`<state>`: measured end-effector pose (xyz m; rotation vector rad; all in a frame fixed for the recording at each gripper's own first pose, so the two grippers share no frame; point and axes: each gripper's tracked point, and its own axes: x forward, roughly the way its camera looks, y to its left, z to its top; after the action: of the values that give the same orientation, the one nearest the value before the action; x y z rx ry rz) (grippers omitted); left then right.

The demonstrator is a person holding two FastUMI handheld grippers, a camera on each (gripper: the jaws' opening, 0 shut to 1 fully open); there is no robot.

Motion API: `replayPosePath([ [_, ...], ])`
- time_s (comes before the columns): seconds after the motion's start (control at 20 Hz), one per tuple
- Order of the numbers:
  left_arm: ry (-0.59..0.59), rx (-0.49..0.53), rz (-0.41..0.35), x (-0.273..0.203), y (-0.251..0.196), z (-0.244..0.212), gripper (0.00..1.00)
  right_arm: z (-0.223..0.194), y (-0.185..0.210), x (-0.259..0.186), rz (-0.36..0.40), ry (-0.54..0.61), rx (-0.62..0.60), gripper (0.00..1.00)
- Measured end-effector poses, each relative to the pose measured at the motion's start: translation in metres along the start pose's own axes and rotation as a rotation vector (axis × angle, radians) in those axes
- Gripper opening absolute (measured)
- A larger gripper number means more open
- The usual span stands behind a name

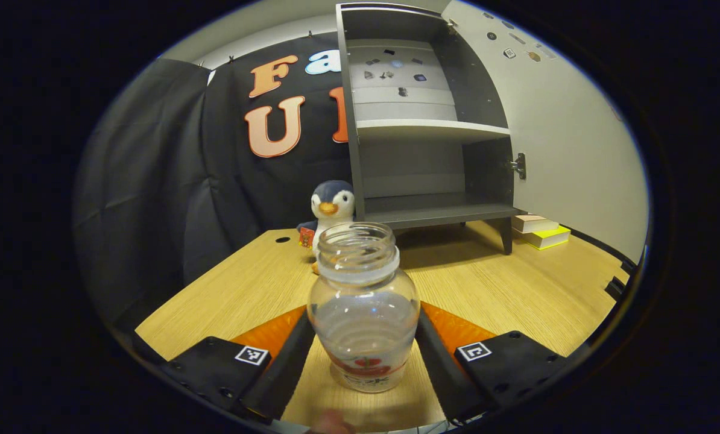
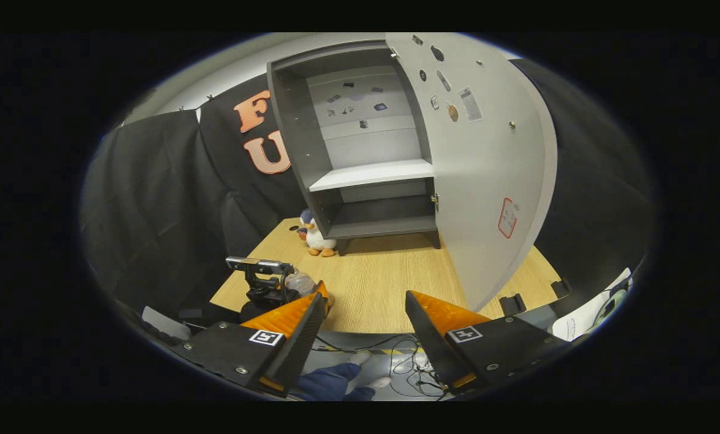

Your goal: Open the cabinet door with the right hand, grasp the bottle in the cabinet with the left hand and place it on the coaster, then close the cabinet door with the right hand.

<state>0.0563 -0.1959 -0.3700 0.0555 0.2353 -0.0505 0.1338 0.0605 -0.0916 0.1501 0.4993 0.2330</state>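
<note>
Bottle clear, uncapped, btwn left gripper fingers, cabinet shelves bare

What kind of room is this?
Probably a practice booth, not a real home: black cloth hangs as a wall behind a wooden table, with one small open cabinet and a toy penguin on it.
</note>
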Motion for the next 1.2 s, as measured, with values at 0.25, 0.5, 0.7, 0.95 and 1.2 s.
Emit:
replayPosePath([
  [0.25,0.001,0.022,0.017,0.001,0.005,0.001,0.98,0.000,0.001,0.001,0.010,-0.004,0.016,0.84],
  [0.5,-0.008,0.038,0.016,-0.008,0.006,0.012,0.98,0.000,0.003,0.003,0.015,-0.017,0.034,0.84],
  [0.7,-0.027,0.041,0.015,-0.019,0.008,0.027,0.98,0.002,0.004,0.004,0.020,-0.040,0.041,0.84],
  [0.95,-0.057,0.037,0.012,-0.041,0.008,0.059,0.98,0.010,0.004,0.002,0.024,-0.085,0.036,0.84],
  [1.2,-0.166,0.043,0.011,-0.083,0.006,0.126,0.98,0.035,-0.001,-0.001,0.019,-0.187,0.013,0.85],
])
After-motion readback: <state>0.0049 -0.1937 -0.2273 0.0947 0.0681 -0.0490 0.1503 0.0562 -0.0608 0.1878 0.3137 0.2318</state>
